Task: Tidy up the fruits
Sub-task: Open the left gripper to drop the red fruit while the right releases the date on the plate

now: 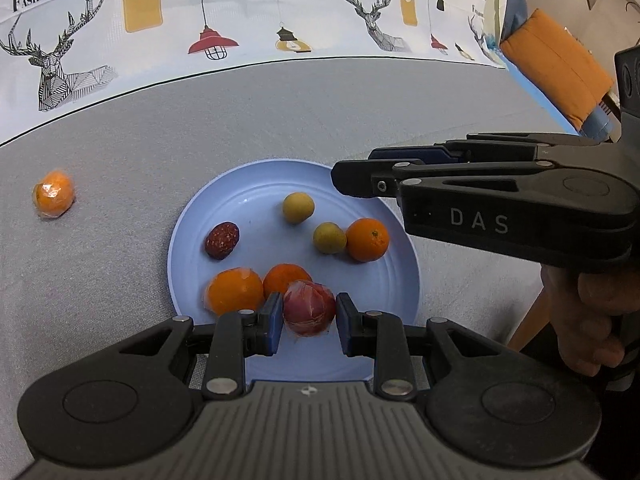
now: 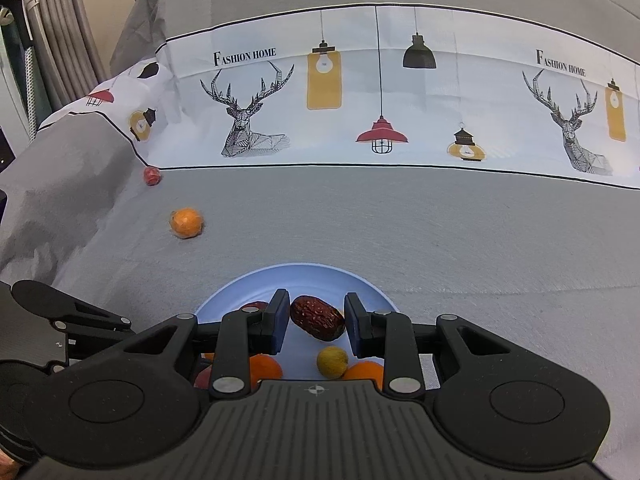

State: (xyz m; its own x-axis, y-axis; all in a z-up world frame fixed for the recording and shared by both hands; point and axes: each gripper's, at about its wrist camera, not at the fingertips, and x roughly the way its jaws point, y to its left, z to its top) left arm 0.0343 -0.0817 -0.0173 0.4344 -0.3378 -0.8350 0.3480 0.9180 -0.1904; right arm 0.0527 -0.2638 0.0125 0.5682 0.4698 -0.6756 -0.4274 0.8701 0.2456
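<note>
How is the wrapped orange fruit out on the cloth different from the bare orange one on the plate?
The wrapped orange fruit lies alone on the grey tablecloth, left of the blue plate; the bare orange fruit sits on that plate, touching a yellow-green fruit. The first has shiny clear film around it; the second shows plain peel with a stem dimple. Both are small, round and orange.

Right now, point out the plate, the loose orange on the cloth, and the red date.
plate [image 1: 208,216]: left wrist view, bare left rim.
loose orange [image 1: 53,199]: left wrist view, middle of its wrapped skin.
red date [image 1: 222,240]: left wrist view, its middle.
</note>
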